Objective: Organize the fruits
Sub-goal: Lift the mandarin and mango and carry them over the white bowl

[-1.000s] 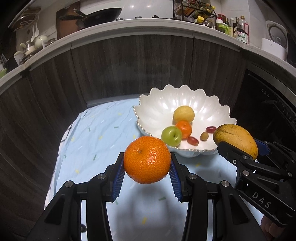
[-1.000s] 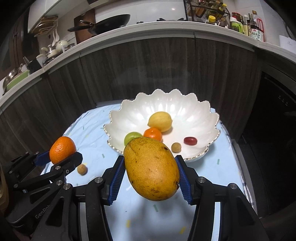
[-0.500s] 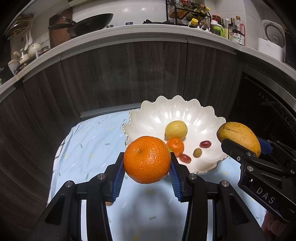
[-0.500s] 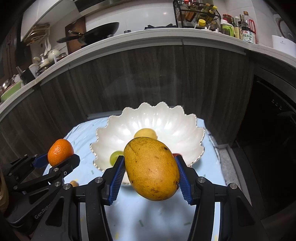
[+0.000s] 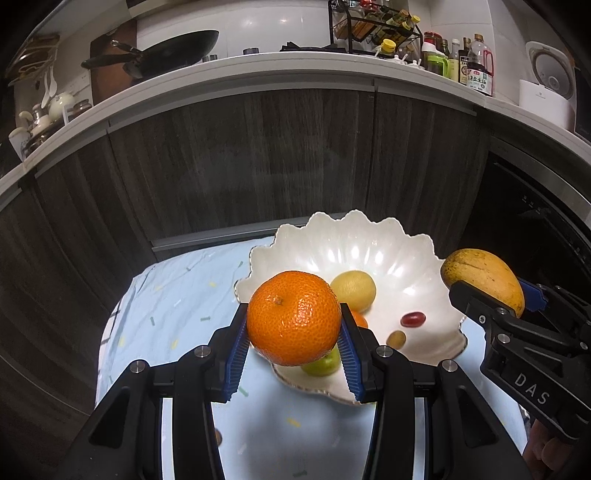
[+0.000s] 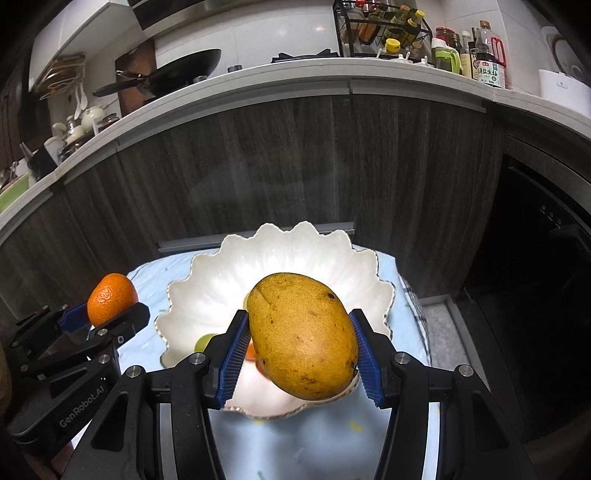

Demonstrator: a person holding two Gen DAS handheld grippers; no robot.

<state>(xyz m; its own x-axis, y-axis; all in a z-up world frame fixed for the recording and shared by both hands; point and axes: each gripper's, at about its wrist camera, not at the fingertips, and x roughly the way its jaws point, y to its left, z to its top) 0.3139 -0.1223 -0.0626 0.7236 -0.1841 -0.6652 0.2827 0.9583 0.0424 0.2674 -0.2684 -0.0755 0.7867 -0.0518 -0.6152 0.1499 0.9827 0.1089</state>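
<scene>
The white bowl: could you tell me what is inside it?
The white bowl holds a lemon, red grape, brownish grape and green fruit; the held orange mostly hides a smaller orange fruit.

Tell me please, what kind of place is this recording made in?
Most likely a home kitchen. A black frying pan and a rack of bottles stand on a long countertop above dark wood cabinets, and a white appliance, perhaps a rice cooker, sits at the right.

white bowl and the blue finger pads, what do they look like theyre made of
White bowl: likely glazed ceramic or porcelain; glossy highlights, scalloped rim with a thin metallic-looking edge. Blue pads on the left gripper fingers: probably ribbed rubber or soft plastic; matte, fine ridges.
</scene>
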